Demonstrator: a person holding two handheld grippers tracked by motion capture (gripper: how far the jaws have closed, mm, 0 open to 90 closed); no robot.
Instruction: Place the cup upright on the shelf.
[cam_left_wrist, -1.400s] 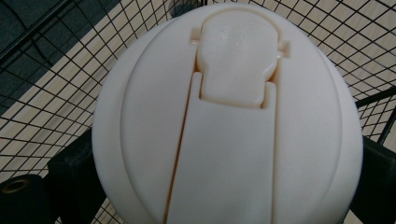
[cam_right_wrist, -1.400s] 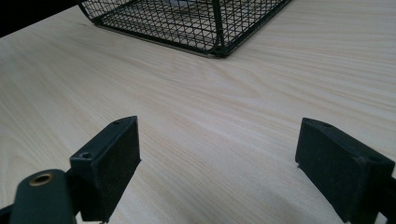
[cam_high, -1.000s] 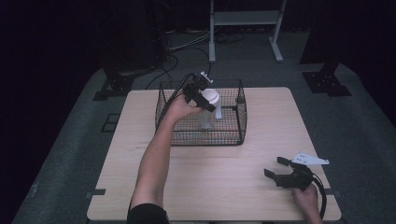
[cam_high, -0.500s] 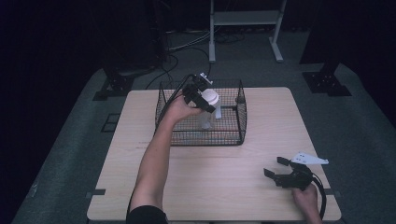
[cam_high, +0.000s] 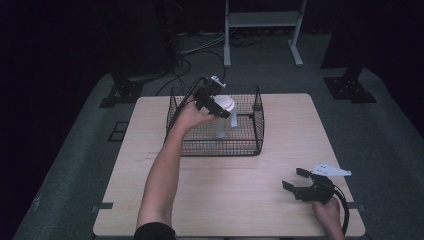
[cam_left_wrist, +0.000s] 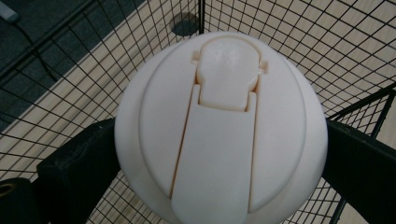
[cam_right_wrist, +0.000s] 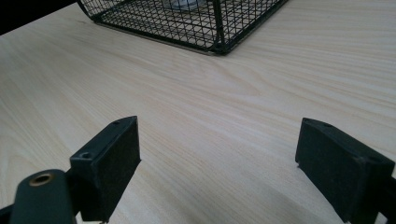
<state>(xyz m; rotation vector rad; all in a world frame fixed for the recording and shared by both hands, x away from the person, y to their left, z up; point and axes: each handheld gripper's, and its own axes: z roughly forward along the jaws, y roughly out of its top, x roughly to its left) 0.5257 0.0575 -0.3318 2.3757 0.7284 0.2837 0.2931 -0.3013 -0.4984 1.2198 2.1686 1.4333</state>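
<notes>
Left of centre in the high view: a bare forearm (cam_high: 161, 170) rising from the bottom edge to the left gripper (cam_high: 216, 102), clamped on the white flip-top lid (cam_high: 223, 103) of a clear bottle (cam_high: 220, 125). Bottle hanging inside a black wire basket (cam_high: 252, 145) at upper centre of a light wooden table (cam_high: 235, 200), upright or nearly so; contact with the basket floor hard to tell. Seen close in the left gripper view: lid (cam_left_wrist: 219, 135) pressed between both black jaws, basket mesh (cam_left_wrist: 336, 42) all around and behind. Beyond the table, at top: cables (cam_high: 187, 50) on dark floor and a grey metal stand (cam_high: 262, 22). Lower right: right gripper (cam_high: 299, 182), low over bare tabletop, jaws spread wide, nothing between. In the right gripper view, one basket corner (cam_right_wrist: 217, 28) at top centre.
</notes>
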